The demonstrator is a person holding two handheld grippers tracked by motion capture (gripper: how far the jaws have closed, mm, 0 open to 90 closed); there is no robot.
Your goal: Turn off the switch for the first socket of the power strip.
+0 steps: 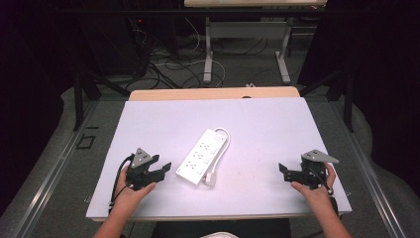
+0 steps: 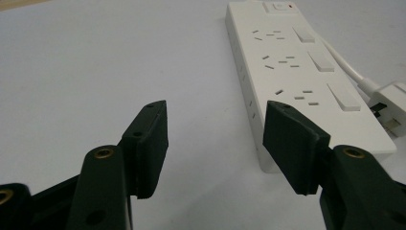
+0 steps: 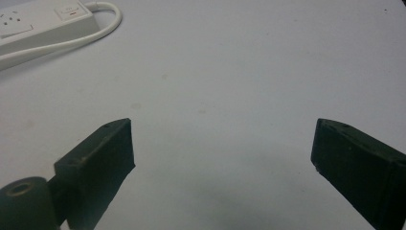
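- One power strip [image 1: 202, 156] lies near the middle of the white surface [image 1: 277, 124], a little toward the near edge and the left side; it rests flat, held by nothing.
- Its long axis runs on a slant, from the near-left end up toward the far-right end, where its single cord [image 1: 224, 135] loops out and doubles back along the right flank.
- One plug [image 1: 211, 179] lies at the strip's near end, just beside it; whether it touches the casing is hard to tell from the high view.
- In the left gripper view the strip shows three socket groups and three rocker switches, plus one main switch at the far end.
- The left gripper [image 1: 166, 168] is the nearer claw: the strip's near end sits just to its right, and its jaws point at that end.
- Its jaws stand partly apart, released, with bare surface between them; the right-hand pad [image 2: 292, 143] is close beside the strip's long side but not pressing on it.
- The right gripper [image 1: 283, 170] rests well apart near the right edge, jaws wide and released, nothing between them.
- Judged from this, a short shift right would bring the left claw across the strip's narrow width.
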